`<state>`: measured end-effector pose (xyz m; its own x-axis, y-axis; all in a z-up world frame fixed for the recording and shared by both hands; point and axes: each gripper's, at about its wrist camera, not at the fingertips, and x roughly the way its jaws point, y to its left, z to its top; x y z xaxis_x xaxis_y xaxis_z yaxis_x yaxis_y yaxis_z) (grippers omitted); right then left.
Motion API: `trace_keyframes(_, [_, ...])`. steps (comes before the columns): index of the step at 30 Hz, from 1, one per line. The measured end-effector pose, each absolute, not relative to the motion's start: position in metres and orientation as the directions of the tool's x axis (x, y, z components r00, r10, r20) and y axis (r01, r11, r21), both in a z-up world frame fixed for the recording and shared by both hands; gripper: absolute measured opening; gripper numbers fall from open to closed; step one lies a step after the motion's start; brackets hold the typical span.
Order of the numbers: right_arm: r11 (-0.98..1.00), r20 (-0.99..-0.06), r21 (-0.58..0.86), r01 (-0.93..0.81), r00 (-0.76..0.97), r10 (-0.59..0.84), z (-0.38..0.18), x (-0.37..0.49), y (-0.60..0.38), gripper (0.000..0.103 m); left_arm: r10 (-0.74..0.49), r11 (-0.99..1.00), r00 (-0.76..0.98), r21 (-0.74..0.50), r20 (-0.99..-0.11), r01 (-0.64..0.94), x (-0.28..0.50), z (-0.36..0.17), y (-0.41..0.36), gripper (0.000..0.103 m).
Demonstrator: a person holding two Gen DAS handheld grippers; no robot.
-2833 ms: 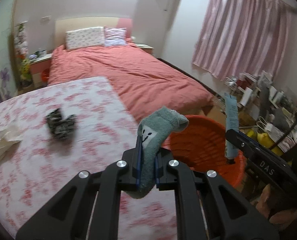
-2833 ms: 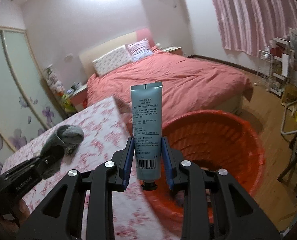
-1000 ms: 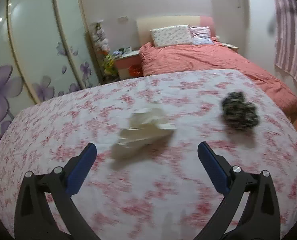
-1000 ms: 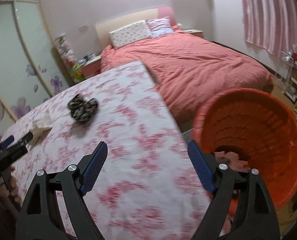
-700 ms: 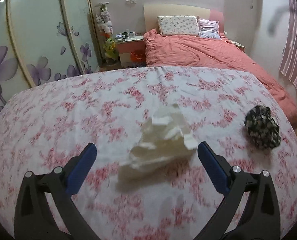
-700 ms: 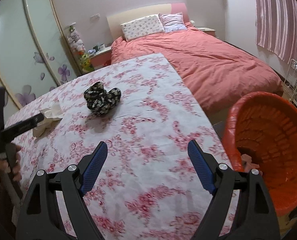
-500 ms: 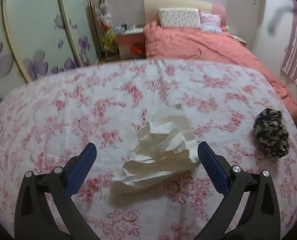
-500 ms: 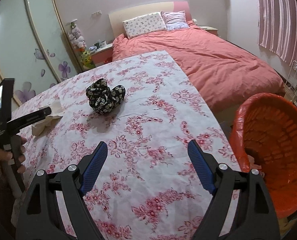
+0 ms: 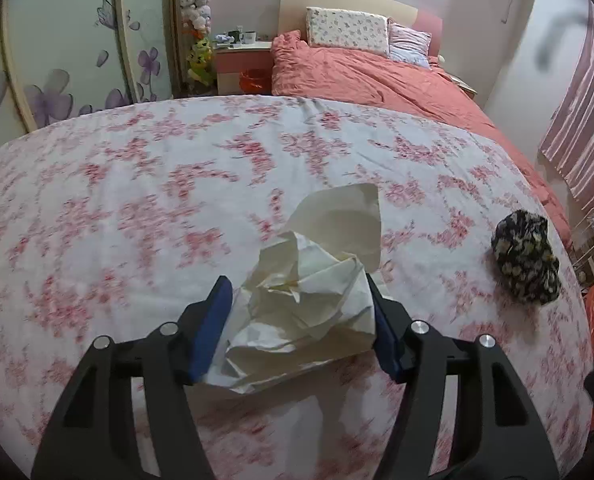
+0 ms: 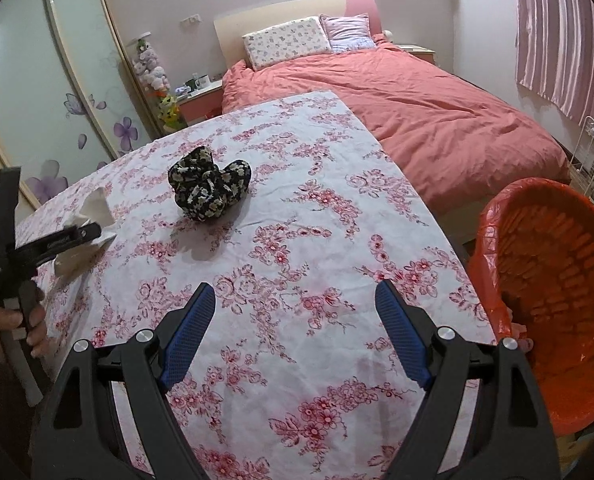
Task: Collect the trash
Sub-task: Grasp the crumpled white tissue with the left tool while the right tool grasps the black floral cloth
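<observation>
The crumpled paper [image 9: 309, 304] is a loose, creased wad of thin off-white sheet; I judge it very light, soft and springy, something that will crush rather than resist and will not slip much against rubbery pads. One flat flap stands up at its far side, and a pinch there would likely only lift a corner, so the best hold looks to be across the bunched middle, where the folds are thickest.

It lies on the floral-clothed surface [image 9: 117, 208], toward the surface's left side as the right wrist view shows it, and well apart from the right edge. In the left wrist view the wad sits directly between the jaws of the left gripper [image 9: 299, 326]: they stand open but narrowed around it, the right blue pad against or just beside the paper's side, the left pad near it with a sliver of cloth possibly showing between. Whether either pad presses the paper yet I cannot tell.

Farther out, a dark flowered cloth bundle [image 10: 209, 184] rests nearer the surface's far right part, well apart from the paper. The right gripper [image 10: 295, 336] hovers over bare cloth near the surface's near edge, its jaws spread wide and holding nothing. The orange basket [image 10: 493, 240] stands off the surface's right edge, beside the red-covered bed [image 10: 437, 120].
</observation>
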<state>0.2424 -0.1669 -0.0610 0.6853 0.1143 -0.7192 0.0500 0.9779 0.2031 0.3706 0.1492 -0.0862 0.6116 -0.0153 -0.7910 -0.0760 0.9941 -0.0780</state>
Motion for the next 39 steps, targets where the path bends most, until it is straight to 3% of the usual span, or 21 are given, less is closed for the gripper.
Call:
trace_keyframes(11, [0.969,-0.703,0.245,0.025,0.693,0.160,-0.056,0.293,-0.127,0.082,0.021,0.991,0.612,-0.066,-0.791,-0.119,0.325,-0.077,0.186,0.065])
trace_keyframes(20, [0.972,-0.741,0.224,0.070,0.661,0.123,-0.075,0.351,-0.094,0.082,0.020,0.990,0.593,-0.067,-0.805,-0.124,0.332,-0.089,0.183,0.075])
trace_keyframes(21, [0.973,-0.744,0.221,0.071,0.657,0.121,-0.077,0.352,-0.093,0.080,0.021,0.991,0.594,-0.063,-0.804,-0.119,0.333,-0.090,0.180,0.075])
trace_keyframes(22, [0.974,-0.750,0.216,0.069,0.650,0.120,-0.080,0.356,-0.091,0.069,0.022,0.992,0.598,-0.055,-0.801,-0.111,0.333,-0.090,0.178,0.071])
trace_keyframes(23, [0.975,-0.752,0.214,0.065,0.648,0.121,-0.081,0.357,-0.091,0.065,0.026,0.993,0.601,-0.048,-0.799,-0.107,0.333,-0.090,0.176,0.066])
trace_keyframes(24, [0.979,-0.748,0.195,0.062,0.655,0.107,-0.080,0.356,-0.090,0.052,0.031,0.994,0.604,-0.039,-0.796,-0.102,0.333,-0.090,0.174,0.060])
trace_keyframes(27, [0.980,-0.746,0.197,0.028,0.652,0.131,-0.080,0.353,-0.089,0.034,0.009,0.994,0.607,-0.057,-0.794,-0.090,0.332,-0.088,0.174,0.058])
trace_keyframes(39, [0.971,-0.703,0.239,0.014,0.692,0.163,-0.043,0.308,-0.117,0.032,-0.012,0.996,0.656,-0.065,-0.755,-0.057,0.306,-0.052,0.153,0.057])
